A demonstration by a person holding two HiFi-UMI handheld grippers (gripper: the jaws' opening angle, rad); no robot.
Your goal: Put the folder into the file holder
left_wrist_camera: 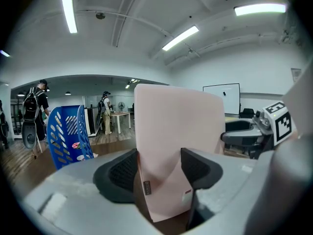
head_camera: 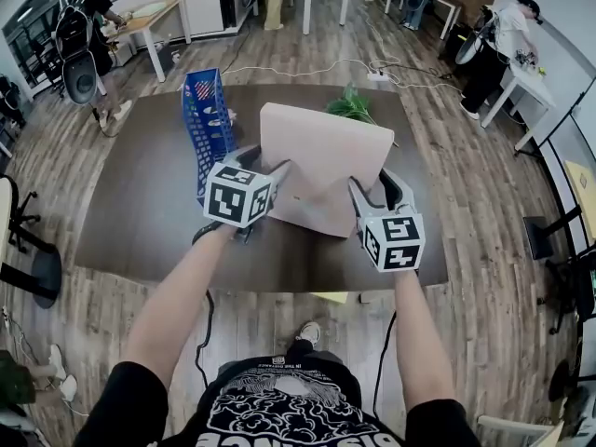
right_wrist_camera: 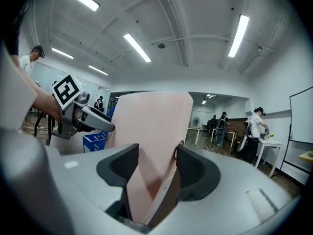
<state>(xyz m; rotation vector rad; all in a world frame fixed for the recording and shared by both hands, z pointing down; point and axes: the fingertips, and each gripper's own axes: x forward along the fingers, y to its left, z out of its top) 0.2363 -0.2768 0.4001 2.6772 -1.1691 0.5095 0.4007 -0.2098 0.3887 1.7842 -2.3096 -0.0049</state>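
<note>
Left gripper (head_camera: pixel 269 169) and right gripper (head_camera: pixel 378 190) clamp near corners of the folder (head_camera: pixel 321 152).

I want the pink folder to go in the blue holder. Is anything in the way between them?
Nothing visible. The left gripper and right gripper hold the pink folder just right of the blue file holder, only bare table between them. The plant sits behind the folder, off the path.

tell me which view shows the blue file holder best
The head view: nearly the whole blue file holder stands upright on the dark table, left of the pink folder. The left gripper view shows its slotted upper part at left; the right gripper view only a blue sliver beside the folder.
</note>
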